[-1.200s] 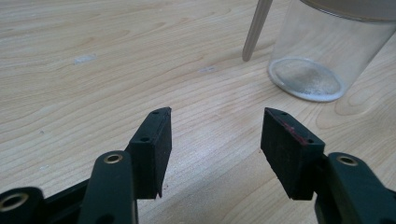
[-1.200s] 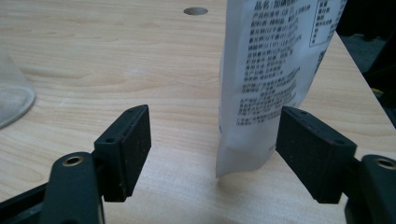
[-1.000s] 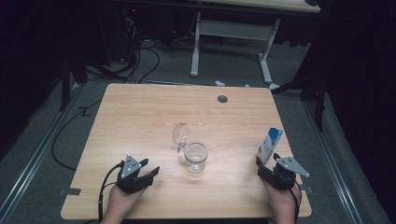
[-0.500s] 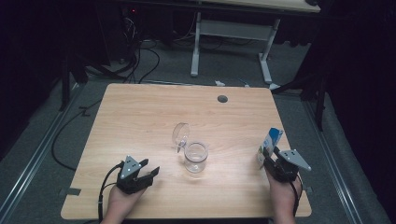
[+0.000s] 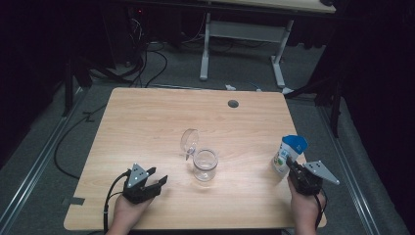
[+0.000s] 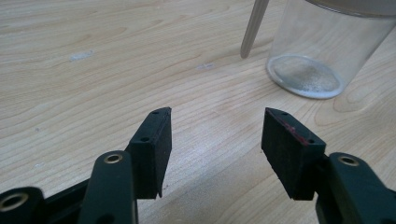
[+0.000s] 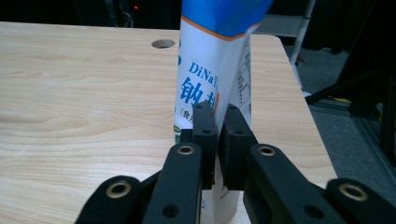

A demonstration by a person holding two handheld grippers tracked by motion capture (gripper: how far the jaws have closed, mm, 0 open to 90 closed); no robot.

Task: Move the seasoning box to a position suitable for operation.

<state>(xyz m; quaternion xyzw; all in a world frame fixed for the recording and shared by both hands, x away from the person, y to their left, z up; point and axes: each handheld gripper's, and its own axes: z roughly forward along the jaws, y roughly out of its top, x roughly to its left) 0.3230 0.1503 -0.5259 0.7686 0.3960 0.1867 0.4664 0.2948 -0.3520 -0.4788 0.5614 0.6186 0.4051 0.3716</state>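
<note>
step: grasp. The right claw [image 7: 217,140] has just been closing and now pinches the pouch [image 7: 212,70], a thin fold of it between the 2 pads.

right claw state: closed on the pouch, pads [image 7: 204,135] almost meeting with the white film squeezed between them.

left claw state: open, nothing between the 2 pads [image 6: 154,144]; the left claw [image 6: 215,144] rests low on the table [image 6: 93,56].

pouch vs right claw: the pouch stands upright straight ahead of the right claw; its blue top rises above the pads and its base sits below them, on the table. In the high view the pouch [image 5: 288,154] is just beyond the right claw [image 5: 297,172], touching it, near the table's right edge.

jar vs left claw: the jar [image 6: 327,51] stands ahead and to the right of the left claw, apart from it, mouth up and empty as far as I can tell. In the high view the jar [image 5: 204,165] lies between the 2 claws, nearer the left claw [image 5: 155,182].

lid: a clear lid [image 5: 189,142] leans just behind the jar, touching it.

next move, my judgement: lift the pouch clear of the table and carry it toward the jar, probably to pour. The grip is on a thin fold, so the lift calls for a slow rise and a check that the pouch does not slip or swing.

left claw's part, my judgement: likely to steady the jar; it must close the gap to it first.
</note>
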